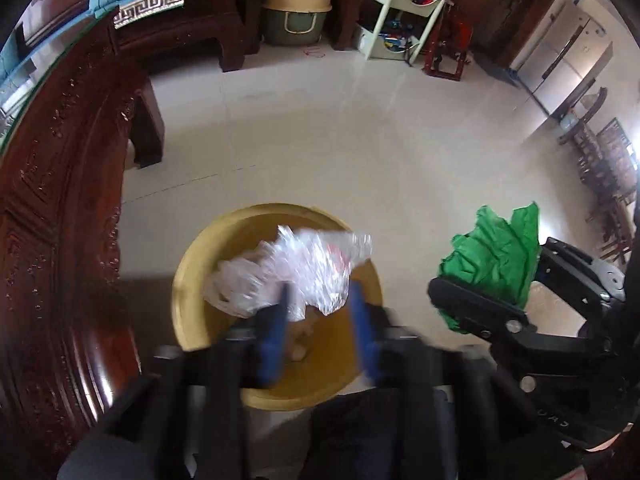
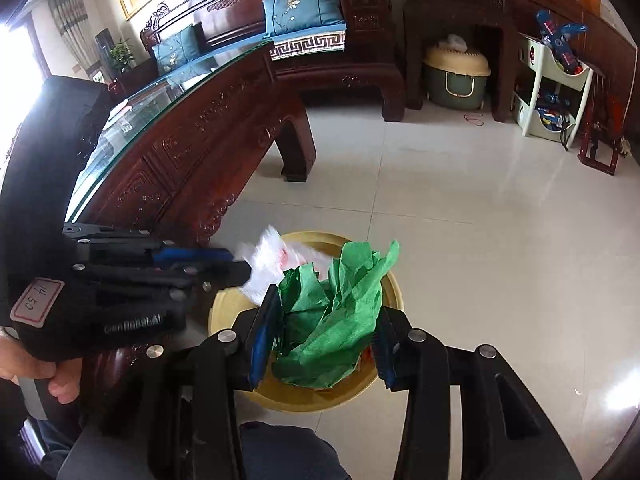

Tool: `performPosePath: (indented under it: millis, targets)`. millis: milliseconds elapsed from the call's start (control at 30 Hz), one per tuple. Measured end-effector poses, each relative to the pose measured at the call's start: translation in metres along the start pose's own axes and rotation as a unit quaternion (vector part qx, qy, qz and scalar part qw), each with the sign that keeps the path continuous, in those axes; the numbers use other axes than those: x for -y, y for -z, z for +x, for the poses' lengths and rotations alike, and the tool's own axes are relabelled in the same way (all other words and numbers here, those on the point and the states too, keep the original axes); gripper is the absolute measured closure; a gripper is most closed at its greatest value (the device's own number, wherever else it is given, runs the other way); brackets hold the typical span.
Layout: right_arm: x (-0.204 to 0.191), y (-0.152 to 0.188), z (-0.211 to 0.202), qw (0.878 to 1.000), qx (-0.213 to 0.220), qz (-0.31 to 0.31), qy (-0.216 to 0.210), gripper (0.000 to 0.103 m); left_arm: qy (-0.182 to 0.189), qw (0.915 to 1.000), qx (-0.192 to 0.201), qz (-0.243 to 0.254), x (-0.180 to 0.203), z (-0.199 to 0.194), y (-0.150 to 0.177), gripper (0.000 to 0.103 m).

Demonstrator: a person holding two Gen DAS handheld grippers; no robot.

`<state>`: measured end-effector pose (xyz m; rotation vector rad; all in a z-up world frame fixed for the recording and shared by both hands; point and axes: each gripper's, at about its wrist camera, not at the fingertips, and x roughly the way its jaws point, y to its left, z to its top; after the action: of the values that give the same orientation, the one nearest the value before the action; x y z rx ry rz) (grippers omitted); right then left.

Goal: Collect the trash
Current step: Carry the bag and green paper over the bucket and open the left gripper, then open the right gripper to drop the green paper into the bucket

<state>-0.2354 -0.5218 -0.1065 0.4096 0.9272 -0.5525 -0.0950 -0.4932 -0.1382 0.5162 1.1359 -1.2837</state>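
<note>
A round yellow bin [image 1: 188, 280] stands on the tiled floor below both grippers. My left gripper [image 1: 320, 292] hovers over it with its blue fingers [image 1: 276, 320] wide apart. A crumpled clear plastic bag [image 1: 308, 260] with red print lies loose at their tips, above the bin's mouth, and the pads do not press on it. In the right wrist view the bag [image 2: 264, 264] hangs just off the left gripper [image 2: 236, 264]. My right gripper [image 2: 326, 308] is shut on crumpled green paper [image 2: 360, 272] over the bin [image 2: 224, 308]. The green paper [image 1: 496, 252] also shows at the right of the left wrist view.
A carved dark wood table [image 2: 180, 152] with a glass top stands close on the left of the bin. Behind are a sofa with blue cushions [image 2: 304, 8], a green and beige container [image 2: 456, 76] and a white toy shelf [image 2: 556, 92]. A person's hand [image 2: 48, 376] holds the left gripper.
</note>
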Motion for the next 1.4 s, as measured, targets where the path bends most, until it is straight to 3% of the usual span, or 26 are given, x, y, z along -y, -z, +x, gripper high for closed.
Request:
performPosePath:
  millis: [33, 500, 667, 800, 1300, 1367, 1400]
  targets:
    - [0.001, 0.000, 0.001, 1.000, -0.001, 0.000, -0.002, 0.062, -0.012, 0.9999, 0.006, 0.001, 0.000, -0.001, 0.001, 0.038]
    - [-0.006, -0.005, 0.005, 1.000, -0.005, -0.008, -0.003, 0.062, -0.048, 0.9986, 0.022, 0.004, -0.019, -0.022, 0.006, 0.035]
    - [-0.017, -0.006, 0.009, 1.000, -0.014, -0.019, -0.007, 0.062, -0.101, 0.9943, 0.032, -0.002, -0.038, -0.040, 0.017, 0.027]
    - [-0.027, -0.006, 0.014, 0.999, -0.026, -0.031, -0.007, 0.062, -0.121, 0.9916, 0.043, -0.012, -0.058, -0.057, 0.031, 0.023]
    - [-0.061, -0.012, 0.038, 0.996, -0.063, -0.067, -0.005, 0.059, -0.122, 0.9899, 0.038, -0.062, -0.102, -0.066, 0.044, 0.021]
    - [-0.065, -0.012, 0.041, 0.995, -0.069, -0.070, -0.002, 0.055, -0.126, 0.9896, 0.033, -0.061, -0.102, -0.064, 0.045, 0.021]
    - [-0.066, -0.012, 0.042, 0.995, -0.071, -0.072, 0.000, 0.045, -0.125, 0.9898, 0.031, -0.061, -0.102, -0.063, 0.045, 0.021]
